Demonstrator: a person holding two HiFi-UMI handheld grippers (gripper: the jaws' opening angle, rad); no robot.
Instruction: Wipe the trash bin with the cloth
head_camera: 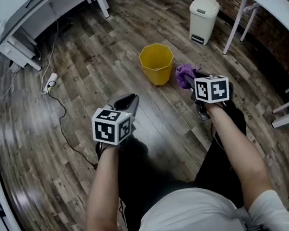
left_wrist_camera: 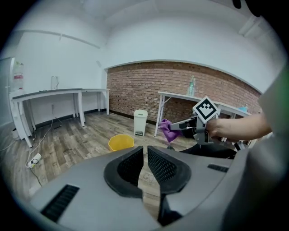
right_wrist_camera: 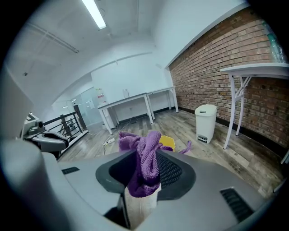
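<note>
Two claws are held out over a wood floor (head_camera: 69, 59). The right claw (right_wrist_camera: 146, 164) is clamped on a purple cloth (right_wrist_camera: 145, 158), which bunches between its jaws and spills out past their tips. The left claw (left_wrist_camera: 145, 155) has its jaws a narrow slit apart, with only floor showing between them.

In the head view the cloth (head_camera: 184, 73) hangs just right of the yellow bin (head_camera: 156, 63), near its rim; whether the two touch cannot be told. The right claw (head_camera: 193, 81) is behind the cloth on the person's side. The left claw (head_camera: 127, 102) is on the near side of the yellow bin and a little to its left, clearly apart from it.

The yellow bin stands upright and open-topped on the floor. Beyond it to the right stands a white bin (head_camera: 203, 19), lid down, close to a brick wall and beside the legs of a white table (head_camera: 274, 3). Well to the left of the yellow bin, a power strip (head_camera: 50, 81) lies on the floor with its cable trailing towards the person.
</note>
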